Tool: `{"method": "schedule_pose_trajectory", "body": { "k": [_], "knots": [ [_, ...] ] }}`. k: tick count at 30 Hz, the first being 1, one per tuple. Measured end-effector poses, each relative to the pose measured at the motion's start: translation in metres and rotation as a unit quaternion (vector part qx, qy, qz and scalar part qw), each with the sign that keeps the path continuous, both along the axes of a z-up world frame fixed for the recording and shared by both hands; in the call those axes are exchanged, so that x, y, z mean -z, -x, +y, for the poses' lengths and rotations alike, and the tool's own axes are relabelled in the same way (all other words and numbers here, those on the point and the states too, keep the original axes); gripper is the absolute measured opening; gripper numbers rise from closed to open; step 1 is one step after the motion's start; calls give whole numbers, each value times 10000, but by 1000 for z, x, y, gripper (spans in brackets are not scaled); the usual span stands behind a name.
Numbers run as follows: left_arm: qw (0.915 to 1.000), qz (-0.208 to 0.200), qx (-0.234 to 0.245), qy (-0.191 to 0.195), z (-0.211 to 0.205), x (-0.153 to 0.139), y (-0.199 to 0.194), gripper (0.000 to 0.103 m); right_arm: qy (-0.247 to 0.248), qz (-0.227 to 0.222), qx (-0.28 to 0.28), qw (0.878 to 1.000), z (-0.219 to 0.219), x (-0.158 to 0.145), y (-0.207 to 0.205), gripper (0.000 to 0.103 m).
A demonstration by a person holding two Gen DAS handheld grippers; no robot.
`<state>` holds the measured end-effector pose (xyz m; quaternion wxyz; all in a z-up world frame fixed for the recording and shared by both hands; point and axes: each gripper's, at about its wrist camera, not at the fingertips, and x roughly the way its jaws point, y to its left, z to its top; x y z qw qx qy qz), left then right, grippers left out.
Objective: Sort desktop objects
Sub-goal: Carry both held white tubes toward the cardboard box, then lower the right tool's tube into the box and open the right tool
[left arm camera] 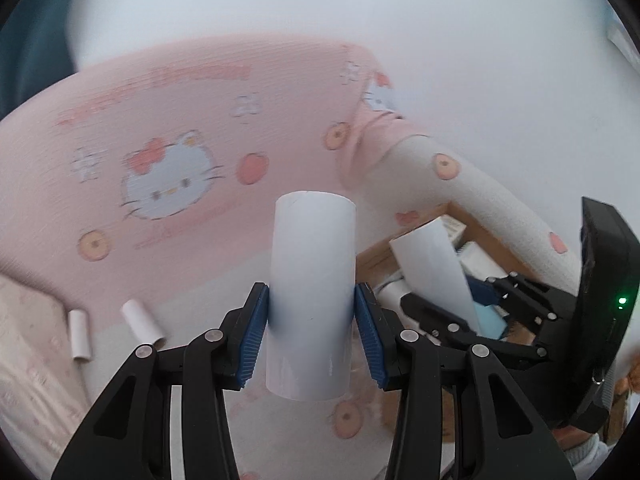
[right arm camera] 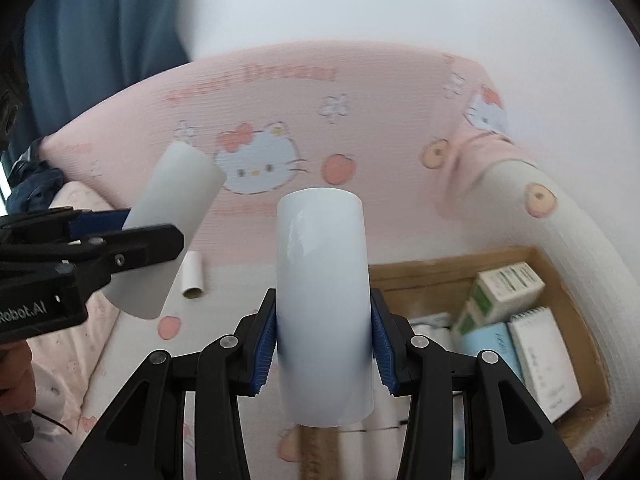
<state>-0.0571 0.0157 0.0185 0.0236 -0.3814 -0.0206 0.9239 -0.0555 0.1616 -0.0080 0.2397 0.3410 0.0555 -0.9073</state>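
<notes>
Gripping white rolls, left tongs (left arm camera: 311,334) and right tongs (right arm camera: 324,344), beside box rim (right arm camera: 448,266).

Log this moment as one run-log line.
left gripper: shut on white roll | right gripper: shut on second white roll | cardboard box: holds cartons, notebook | small tubes: on bedding

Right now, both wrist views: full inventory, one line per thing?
large white roll: 2, white; one in the left gripper, one in the right gripper, both lifted.
small white tube: 2, white, lying on the bedding at left.
cardboard box: 1, brown, at right, open.
small boxes and notebook: several, white, green, pale blue, inside the box.
bedding: pink and cream, cartoon-cat print.
curtain: blue, upper left.
left gripper: black, blue pads, shut on a roll.
right gripper: same, shut on a roll.
</notes>
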Motion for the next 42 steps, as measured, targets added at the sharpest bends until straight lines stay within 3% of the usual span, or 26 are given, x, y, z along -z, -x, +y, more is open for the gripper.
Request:
{"method": "schedule_pose_trajectory", "body": {
  "k": [4,8,15,21,27,33,37,42],
  "knots": [
    [9993,-242,254,-150,14,11,24,48,7,-322,221,9992,26,10,14,40],
    [9971,-430,623,-93,28,24,48,48,-475,-459,638,9958,37,26,29,40],
    [9917,-641,1096,-189,41,45,77,48,-62,-1520,524,9870,53,57,56,40],
    [9912,-555,1189,-156,42,53,87,48,-314,-2454,385,9681,43,89,76,40],
    [9922,-617,999,-416,29,54,89,48,-148,-3623,354,9313,40,131,96,40],
    [9929,-629,947,-344,22,54,87,48,-372,-3888,128,9205,22,153,107,40],
    [9933,-598,928,-331,18,54,89,48,-787,-3693,245,9257,14,156,111,40],
    [9938,-597,856,-378,12,52,92,48,-824,-3735,205,9237,9,160,116,40]
  ]
}}
